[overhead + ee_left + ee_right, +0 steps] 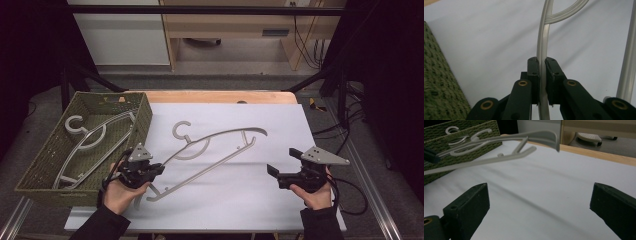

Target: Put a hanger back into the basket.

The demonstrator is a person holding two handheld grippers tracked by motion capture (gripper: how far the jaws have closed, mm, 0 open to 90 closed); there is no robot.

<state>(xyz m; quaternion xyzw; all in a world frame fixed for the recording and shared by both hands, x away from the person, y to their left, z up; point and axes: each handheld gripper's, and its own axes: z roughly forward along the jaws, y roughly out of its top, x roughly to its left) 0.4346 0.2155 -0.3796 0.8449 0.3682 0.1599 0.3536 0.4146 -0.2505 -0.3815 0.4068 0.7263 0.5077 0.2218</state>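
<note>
The grey hanger (212,150) is clamped at its left arm by the left gripper (150,169), just right of the green basket (37,170). Its long axis runs up-right from there; the hook (181,130) points away. The right gripper (274,170) is held with jaws apart, well right of the basket.

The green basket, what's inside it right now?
Inside the green basket lies one grey hanger, hook toward the far end. The basket's near wall and the left gripper cover part of its lower end, so whether anything else lies there cannot be seen.
</note>
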